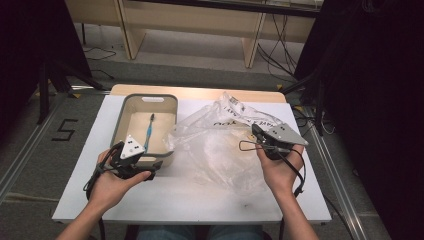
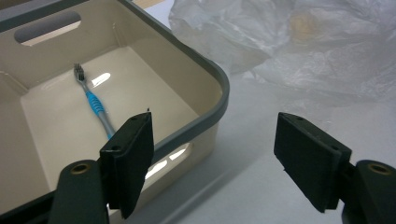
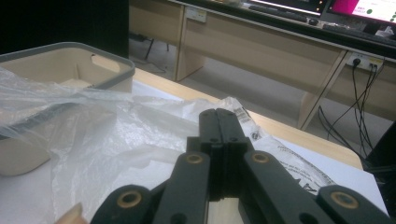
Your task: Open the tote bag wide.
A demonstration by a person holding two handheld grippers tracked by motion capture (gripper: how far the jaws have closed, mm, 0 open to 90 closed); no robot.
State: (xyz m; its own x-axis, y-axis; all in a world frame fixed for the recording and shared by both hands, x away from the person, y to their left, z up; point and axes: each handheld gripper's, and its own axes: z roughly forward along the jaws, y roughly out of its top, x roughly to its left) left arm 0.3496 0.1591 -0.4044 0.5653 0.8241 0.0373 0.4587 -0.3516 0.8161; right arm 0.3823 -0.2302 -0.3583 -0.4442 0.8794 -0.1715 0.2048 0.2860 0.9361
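Toothbrush (image 2: 95, 105), blue-handled, lies flat on the floor of the beige bin (image 2: 219, 93), ahead and to the left of the left tongs (image 2: 219, 163), whose jaws stand released and empty over the bin's near corner; its long axis runs away from them, bristles at the far end. Right tongs (image 3: 219, 126), well apart across the table (image 1: 200, 200), are clenched at the clear plastic bag (image 1: 220, 145), though whether they pinch its film cannot be told, leaving the left hand the nearer.
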